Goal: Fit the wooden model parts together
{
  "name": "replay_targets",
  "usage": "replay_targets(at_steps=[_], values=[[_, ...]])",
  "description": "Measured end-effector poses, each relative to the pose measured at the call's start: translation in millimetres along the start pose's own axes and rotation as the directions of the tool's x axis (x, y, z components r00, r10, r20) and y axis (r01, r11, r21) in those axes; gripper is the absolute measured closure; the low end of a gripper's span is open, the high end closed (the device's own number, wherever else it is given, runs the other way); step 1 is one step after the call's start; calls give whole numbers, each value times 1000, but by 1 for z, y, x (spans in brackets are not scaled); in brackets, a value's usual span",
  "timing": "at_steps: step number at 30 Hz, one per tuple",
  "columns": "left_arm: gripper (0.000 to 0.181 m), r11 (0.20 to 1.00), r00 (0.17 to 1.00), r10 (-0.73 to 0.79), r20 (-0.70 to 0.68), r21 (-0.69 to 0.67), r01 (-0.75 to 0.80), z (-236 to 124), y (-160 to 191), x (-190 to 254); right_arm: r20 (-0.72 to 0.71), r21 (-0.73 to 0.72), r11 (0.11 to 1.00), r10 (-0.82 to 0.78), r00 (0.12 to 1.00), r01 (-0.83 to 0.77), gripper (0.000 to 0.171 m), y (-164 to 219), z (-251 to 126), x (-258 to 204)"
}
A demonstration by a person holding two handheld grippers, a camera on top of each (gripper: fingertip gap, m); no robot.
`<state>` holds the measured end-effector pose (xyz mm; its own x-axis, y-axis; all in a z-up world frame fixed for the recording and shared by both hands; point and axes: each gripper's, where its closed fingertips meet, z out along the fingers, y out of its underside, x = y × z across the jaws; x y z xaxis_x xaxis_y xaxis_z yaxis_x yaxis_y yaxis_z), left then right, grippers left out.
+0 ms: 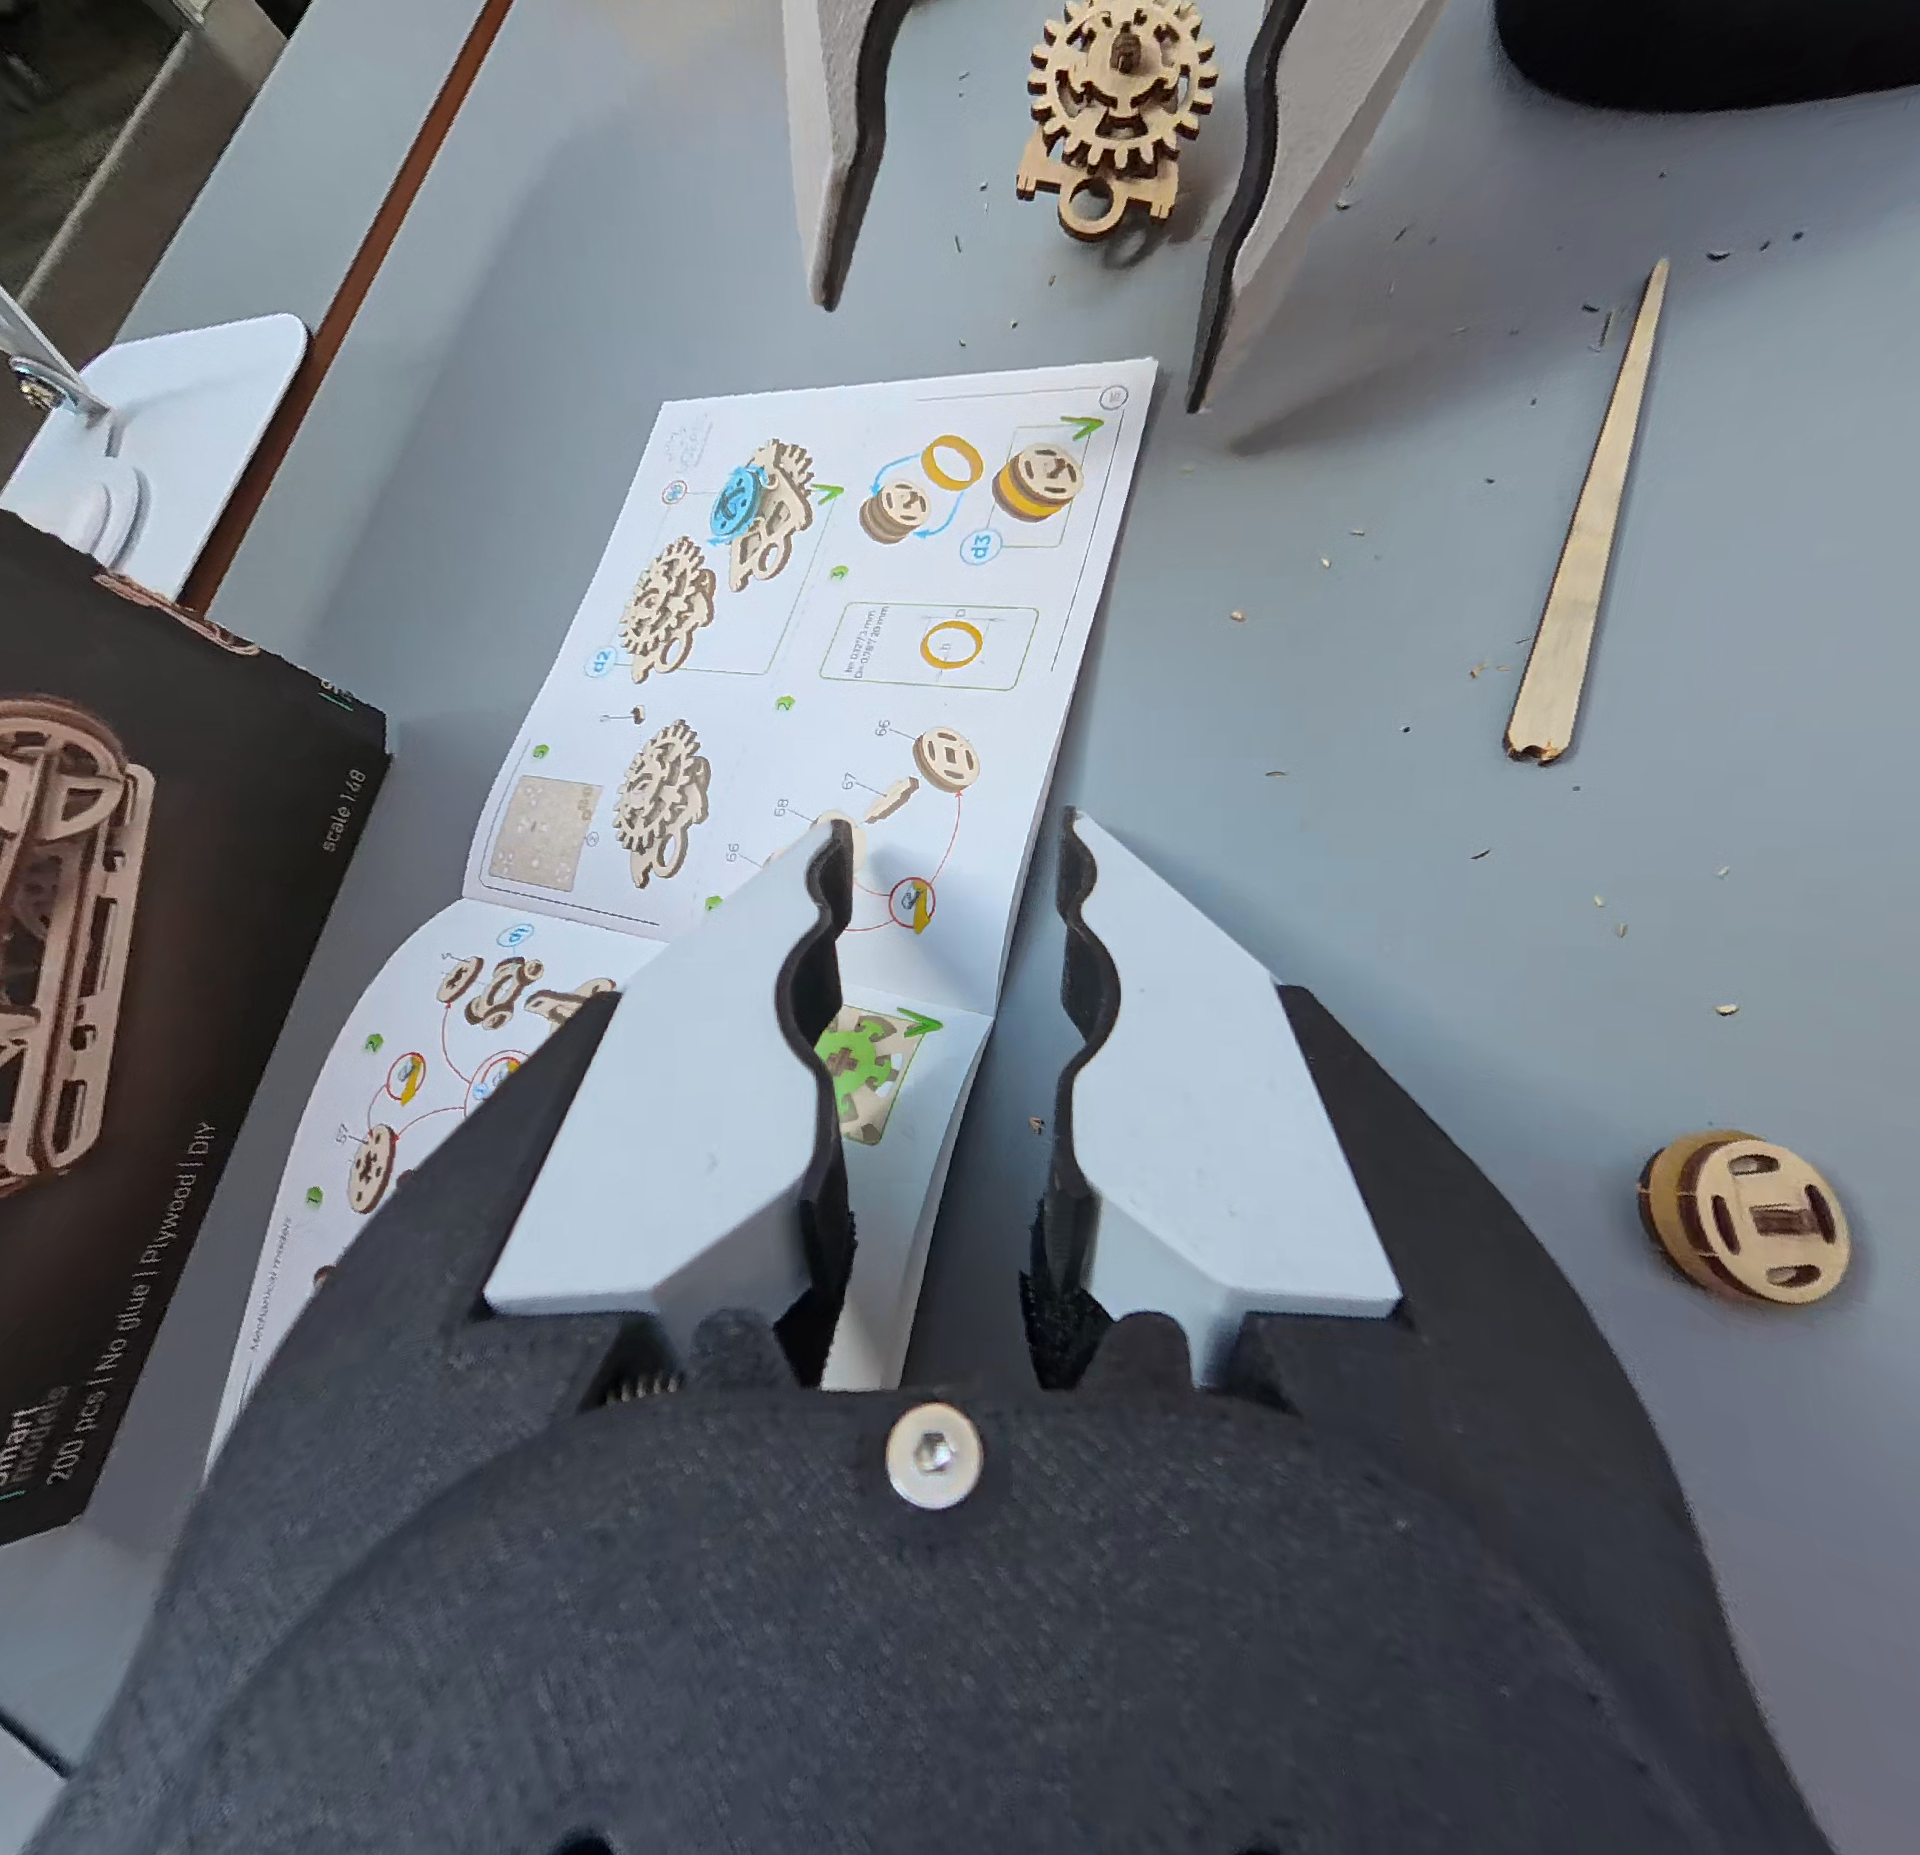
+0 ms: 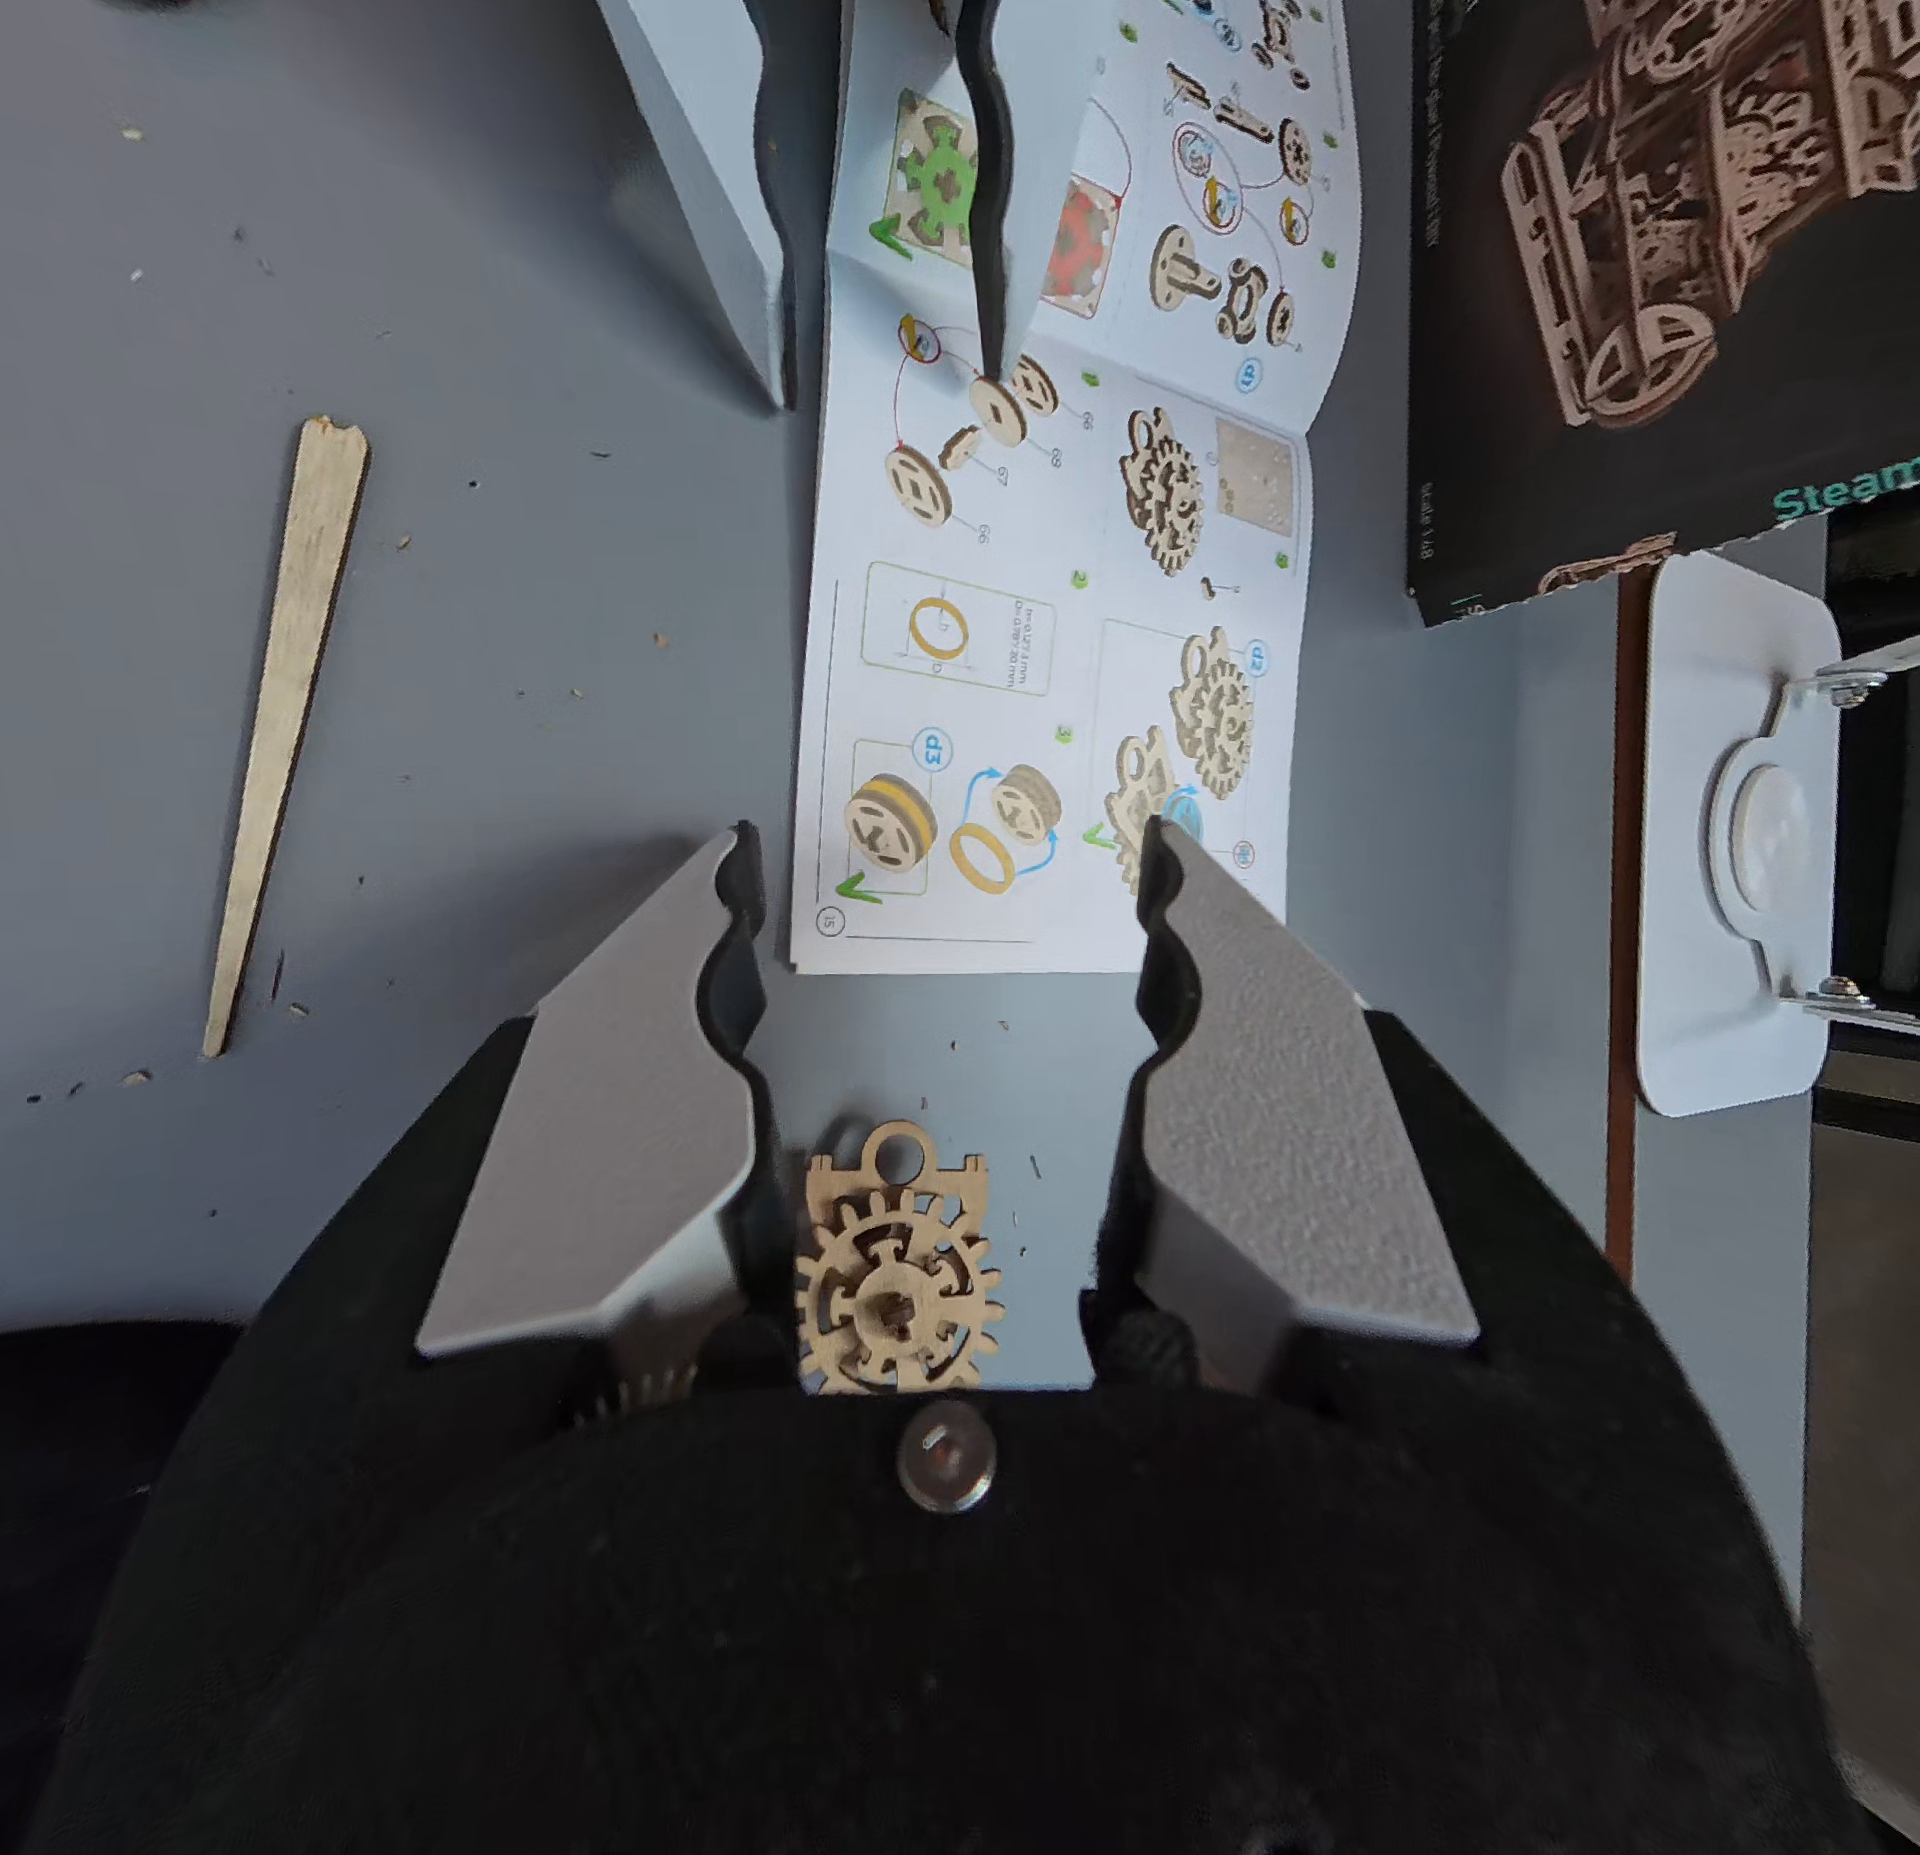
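Hovering over the instruction booklet (image 1: 883,610), my left gripper (image 1: 954,839) is released and empty. My right gripper (image 2: 951,839) gapes around the wooden gear assembly (image 2: 896,1265) on the table (image 2: 520,662), not touching; the wooden disc (image 1: 1745,1218) lies apart.

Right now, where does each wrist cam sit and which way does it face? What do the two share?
Left wrist view: on the left gripper, angled down along its open fingers at the instruction sheet; the right gripper faces it from the far side, astride the gear assembly.
Right wrist view: on the right gripper, facing the opposite way, its open fingers astride the gear assembly; the left gripper shows at the top.
Shared: sheet, gear assembly, wooden stick, box.
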<state>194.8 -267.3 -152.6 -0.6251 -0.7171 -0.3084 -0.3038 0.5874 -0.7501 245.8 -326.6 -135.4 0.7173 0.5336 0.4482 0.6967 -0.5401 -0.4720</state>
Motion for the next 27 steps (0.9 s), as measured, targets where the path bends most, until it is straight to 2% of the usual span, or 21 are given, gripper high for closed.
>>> replay_targets(at_steps=[10, 21, 27], values=[[165, 998, 999, -39, -10, 43, 39, -2, -4, -3, -9, -11, 1000, 4, 1000, -4, 105, 11, 3, -11], [165, 998, 999, -51, -8, 45, 51, -4, -2, -4, -82, 43, 999, 18, 996, -15, 109, -4, 6, -1], [165, 997, 999, -53, -4, 47, 53, -4, -2, -6, -153, 61, 997, -29, 988, 38, 112, -6, 9, 5]])
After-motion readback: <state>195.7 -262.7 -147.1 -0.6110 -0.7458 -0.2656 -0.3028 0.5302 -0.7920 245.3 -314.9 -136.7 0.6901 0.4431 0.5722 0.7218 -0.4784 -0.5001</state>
